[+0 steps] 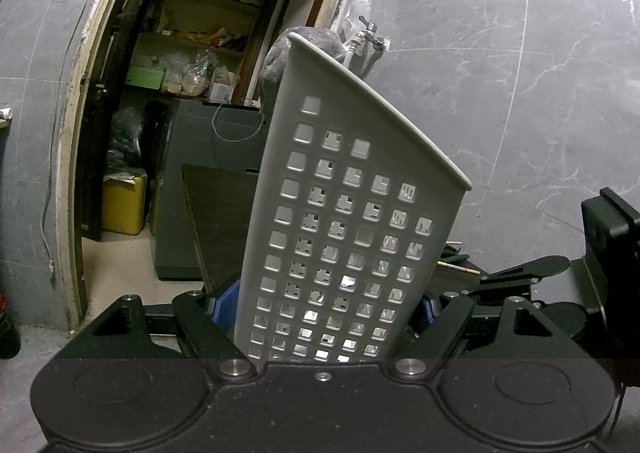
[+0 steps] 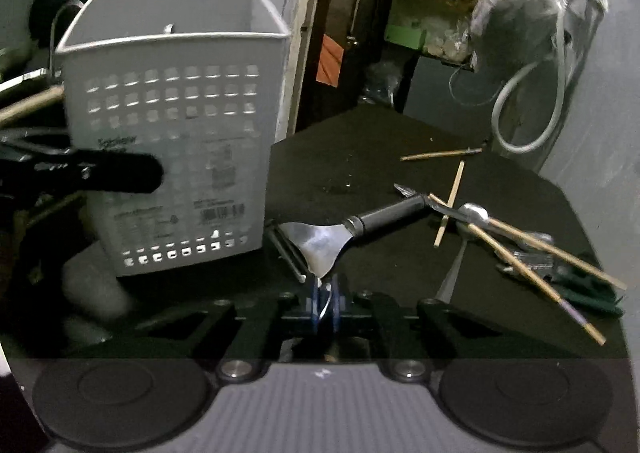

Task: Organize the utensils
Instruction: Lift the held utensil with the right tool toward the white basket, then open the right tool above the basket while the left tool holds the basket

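Left wrist view: my left gripper (image 1: 324, 317) is clamped on the grey perforated caddy (image 1: 344, 213), blue pads (image 1: 226, 307) pressed against both its side walls. The caddy stands between the fingers and leans a bit to the right in this view, shiny bits visible through the square holes but too small to name. Behind it an open doorway (image 1: 200, 73) with cluttered shelves, and a grey marble wall (image 1: 520, 93). Far right, part of my other gripper's black body and a couple of chopstick ends on the dark table (image 1: 224, 221).

Right wrist view: my right gripper (image 2: 326, 303) has its fingers pressed together, pinching the tip of the metal head of a peeler (image 2: 320, 243). The peeler's black handle runs up and right, away from me, over the table (image 2: 360, 157). The caddy (image 2: 172, 133) stands upright to the left, just beside the peeler head, with the left gripper's black finger (image 2: 100, 173) on its near wall. To the right, loose on the table: wooden chopsticks (image 2: 532, 253), a spoon (image 2: 472, 213), something green-handled (image 2: 588, 289), blurry.
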`<state>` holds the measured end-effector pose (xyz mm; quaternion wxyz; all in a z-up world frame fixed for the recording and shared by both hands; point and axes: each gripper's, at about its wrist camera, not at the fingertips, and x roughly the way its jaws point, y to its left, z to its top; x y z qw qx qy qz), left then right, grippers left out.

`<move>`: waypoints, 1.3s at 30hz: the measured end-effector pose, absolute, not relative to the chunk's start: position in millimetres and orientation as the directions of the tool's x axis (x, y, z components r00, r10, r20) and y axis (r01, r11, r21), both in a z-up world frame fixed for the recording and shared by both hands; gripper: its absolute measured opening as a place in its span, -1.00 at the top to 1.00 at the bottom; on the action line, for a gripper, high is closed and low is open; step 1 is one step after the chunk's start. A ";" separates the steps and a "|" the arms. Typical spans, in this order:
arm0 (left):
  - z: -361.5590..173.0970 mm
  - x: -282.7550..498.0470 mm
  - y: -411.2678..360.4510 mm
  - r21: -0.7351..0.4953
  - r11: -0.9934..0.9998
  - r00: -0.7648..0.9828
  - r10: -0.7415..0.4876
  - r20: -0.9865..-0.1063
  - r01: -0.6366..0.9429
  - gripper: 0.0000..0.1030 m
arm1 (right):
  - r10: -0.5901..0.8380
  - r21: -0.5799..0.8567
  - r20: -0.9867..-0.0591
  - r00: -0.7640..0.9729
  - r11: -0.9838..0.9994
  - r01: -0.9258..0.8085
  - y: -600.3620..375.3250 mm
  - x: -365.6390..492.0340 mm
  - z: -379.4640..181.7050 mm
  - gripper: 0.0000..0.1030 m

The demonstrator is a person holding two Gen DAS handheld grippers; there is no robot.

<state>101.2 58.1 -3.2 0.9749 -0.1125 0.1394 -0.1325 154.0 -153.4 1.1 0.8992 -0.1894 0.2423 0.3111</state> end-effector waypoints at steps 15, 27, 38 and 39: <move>-3.3 101.2 53.6 -0.255 0.941 0.927 -0.284 -0.243 0.222 -0.58 | 0.443 -0.198 -0.548 0.709 0.755 -0.625 -154.1 145.2 -4.4 0.80; -3.5 101.1 52.9 -0.257 0.941 0.928 -0.285 -0.242 0.222 -0.58 | 0.378 -0.277 -0.491 0.785 0.786 -0.552 -150.4 135.0 3.0 0.89; -3.0 100.8 55.1 -0.258 0.940 0.927 -0.285 -0.242 0.221 -0.58 | 0.413 -0.239 -0.209 0.886 0.857 -0.456 -165.6 124.0 74.8 0.89; -3.0 100.8 54.6 -0.258 0.941 0.927 -0.285 -0.242 0.221 -0.58 | 0.420 -0.230 -0.162 0.893 0.863 -0.449 -165.4 123.4 85.4 0.89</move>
